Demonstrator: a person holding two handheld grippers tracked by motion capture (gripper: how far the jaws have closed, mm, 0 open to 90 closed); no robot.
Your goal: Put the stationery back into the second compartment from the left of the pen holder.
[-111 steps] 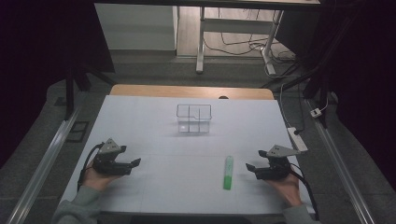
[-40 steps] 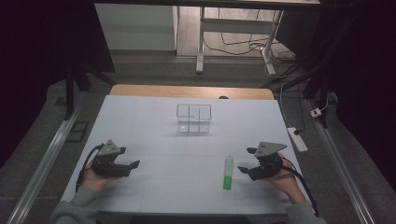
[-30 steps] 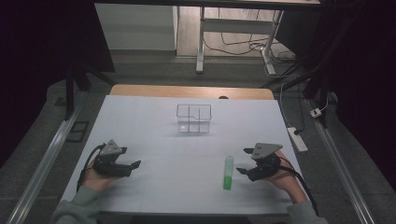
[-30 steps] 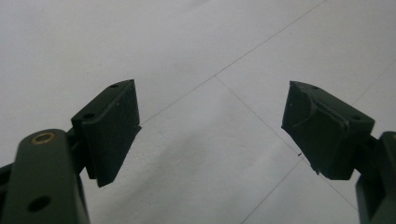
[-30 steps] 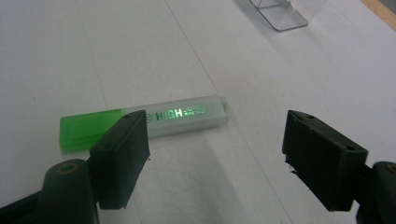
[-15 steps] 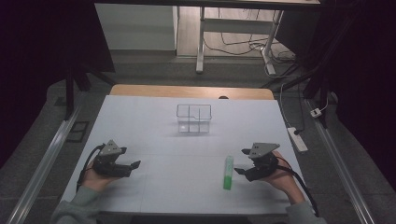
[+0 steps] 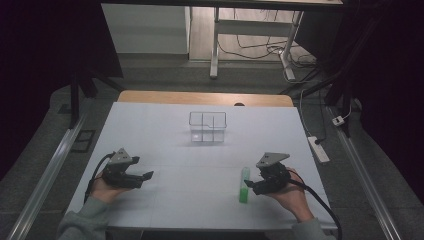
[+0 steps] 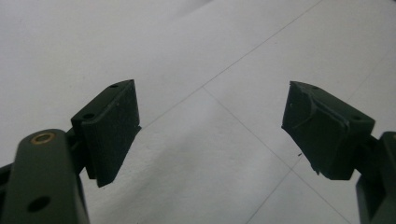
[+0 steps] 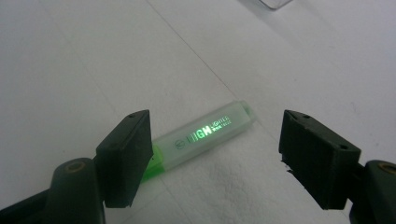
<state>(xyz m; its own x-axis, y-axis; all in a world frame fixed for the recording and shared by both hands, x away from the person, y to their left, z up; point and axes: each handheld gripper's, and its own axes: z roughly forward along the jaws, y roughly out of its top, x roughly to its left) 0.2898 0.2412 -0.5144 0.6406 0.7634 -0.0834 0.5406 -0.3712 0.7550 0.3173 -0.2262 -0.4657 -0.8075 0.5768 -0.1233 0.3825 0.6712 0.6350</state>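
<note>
— right gripper (image 9: 215,154) of mine hangs over the green highlighter (image 9: 205,133), jaws wide apart though they've just been narrowing a little, nothing pinched yet.
— where's the pen exactly?
— flat on the white table (image 7: 165,125), near end under my left-hand pad in the right gripper view, untouched.
— and your left gripper (image 7: 145,176)?
— spread too, over bare table.

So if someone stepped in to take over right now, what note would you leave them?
Left gripper: open, holding nothing, low over the table at near left.
Right gripper: open, jaws closing slightly, nosed up to the highlighter, not gripping it.
Highlighter: green, lying flat on the table at near right; in the right gripper view one end sits by a jaw, the rest lies between the jaws.
Clear box: mid-table, farther back.
Done: the approach.
Left: probably grasp the highlighter, maybe take it to the box.
</note>
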